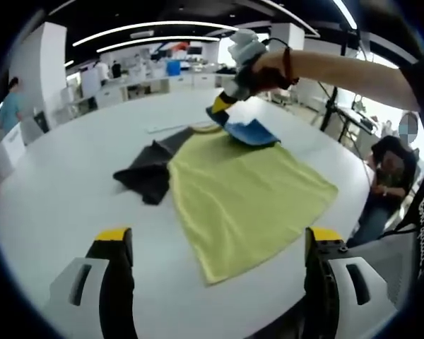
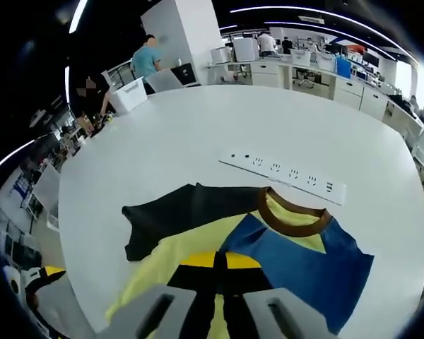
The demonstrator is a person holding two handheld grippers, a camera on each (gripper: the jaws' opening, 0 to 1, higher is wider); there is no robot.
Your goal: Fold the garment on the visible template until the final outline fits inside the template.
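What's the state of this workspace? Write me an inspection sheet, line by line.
Surface: white round table.
Job's things: yellow garment spread out, black sleeve crumpled, blue sleeve raised; template not discernible.
Clutter: white power strip beyond the collar.
Grippers: left gripper open, holding nothing; right gripper fingers shut on the yellow garment at the blue sleeve.
Cables: nothing seen.
Surroundings: office desks, person in teal.

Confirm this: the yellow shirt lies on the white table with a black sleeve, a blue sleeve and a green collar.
One thing is wrong: the collar is brown, not green, as the right gripper view shows. The rest stands: the yellow shirt lies on the white table, with a black sleeve and a blue sleeve.
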